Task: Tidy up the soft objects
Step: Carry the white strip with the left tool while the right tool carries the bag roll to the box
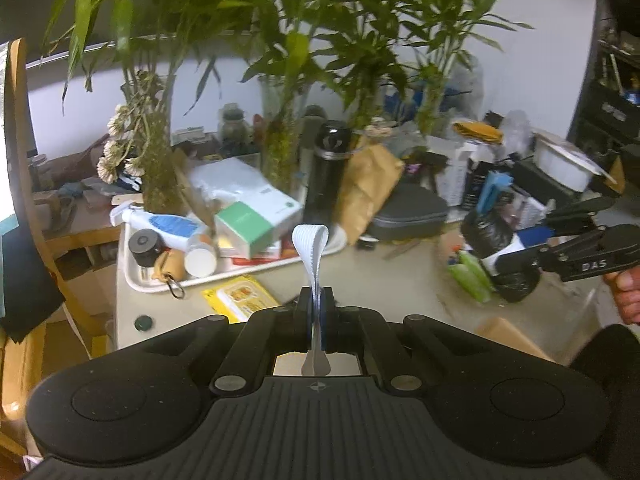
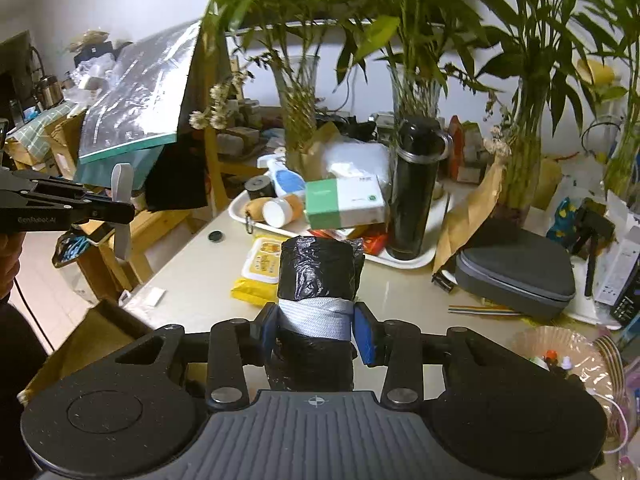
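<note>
My left gripper (image 1: 317, 300) is shut on a grey-white ribbed strap (image 1: 311, 252) whose loop sticks up above the fingers. It holds the strap in the air over the table's near edge. My right gripper (image 2: 318, 322) is shut on a roll of black plastic bags (image 2: 318, 268) with a grey strap band (image 2: 316, 316) wrapped around its middle. In the left wrist view the right gripper (image 1: 516, 262) shows at the right with the black roll (image 1: 490, 234). In the right wrist view the left gripper (image 2: 120, 210) shows at the far left with the strap (image 2: 121, 216).
A beige table (image 2: 192, 276) carries a white tray (image 2: 408, 258) with a black flask (image 2: 414, 188), a green-white box (image 2: 344, 204) and bottles. A yellow wipes pack (image 2: 260, 270), a grey zip case (image 2: 516, 276), a brown paper bag (image 2: 468, 216) and vases of bamboo (image 2: 412, 92) stand around.
</note>
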Available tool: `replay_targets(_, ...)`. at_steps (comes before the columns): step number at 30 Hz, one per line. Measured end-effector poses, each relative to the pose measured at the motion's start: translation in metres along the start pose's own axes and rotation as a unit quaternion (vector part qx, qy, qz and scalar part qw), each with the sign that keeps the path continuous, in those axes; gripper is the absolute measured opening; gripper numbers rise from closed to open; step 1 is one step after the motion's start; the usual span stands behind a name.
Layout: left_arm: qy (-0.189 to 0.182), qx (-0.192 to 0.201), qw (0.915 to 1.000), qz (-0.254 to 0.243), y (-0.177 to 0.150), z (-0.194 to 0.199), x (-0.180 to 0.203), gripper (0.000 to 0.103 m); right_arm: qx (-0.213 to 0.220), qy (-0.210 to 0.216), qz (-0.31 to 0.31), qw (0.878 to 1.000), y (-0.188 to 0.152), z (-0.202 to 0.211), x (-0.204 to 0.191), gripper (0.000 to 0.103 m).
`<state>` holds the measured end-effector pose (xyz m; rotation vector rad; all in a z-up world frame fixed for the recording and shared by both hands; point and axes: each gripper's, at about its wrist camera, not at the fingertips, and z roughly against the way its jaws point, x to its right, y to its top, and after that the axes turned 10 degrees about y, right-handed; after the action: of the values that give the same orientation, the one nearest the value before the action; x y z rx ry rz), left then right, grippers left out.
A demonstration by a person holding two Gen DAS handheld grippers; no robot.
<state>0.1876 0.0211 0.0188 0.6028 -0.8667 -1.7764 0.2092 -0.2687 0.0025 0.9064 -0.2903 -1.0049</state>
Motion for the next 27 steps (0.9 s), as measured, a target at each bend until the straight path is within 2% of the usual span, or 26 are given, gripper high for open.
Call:
replay_targets(7,-0.032,-0.026,0.9992,0.002,-0.014,0.031,0.018,0.004,0.002,0.012,0.009,1.0,-0.018,0.028,-0.03,0.043)
replay_targets(13,-0.083,-0.06,0.9948,-0.004,-0.03,0.036,0.033,0.004,-0.002,0.019,0.01,1.0,-0.034,0.037,-0.045,0.043)
replay_targets(21,-0.116,-0.093,0.9872,-0.056,-0.042,0.031,0.06,0.004,-0.002,0.02,0.002,1.0,-0.037,0.046,-0.051,0.043)
replay_targets(27,-0.135,-0.125,0.9783,-0.096,-0.045,0.024,0.078,0.005,-0.001,0.012,0.008,1.0,-0.035,0.057,-0.057,0.043)
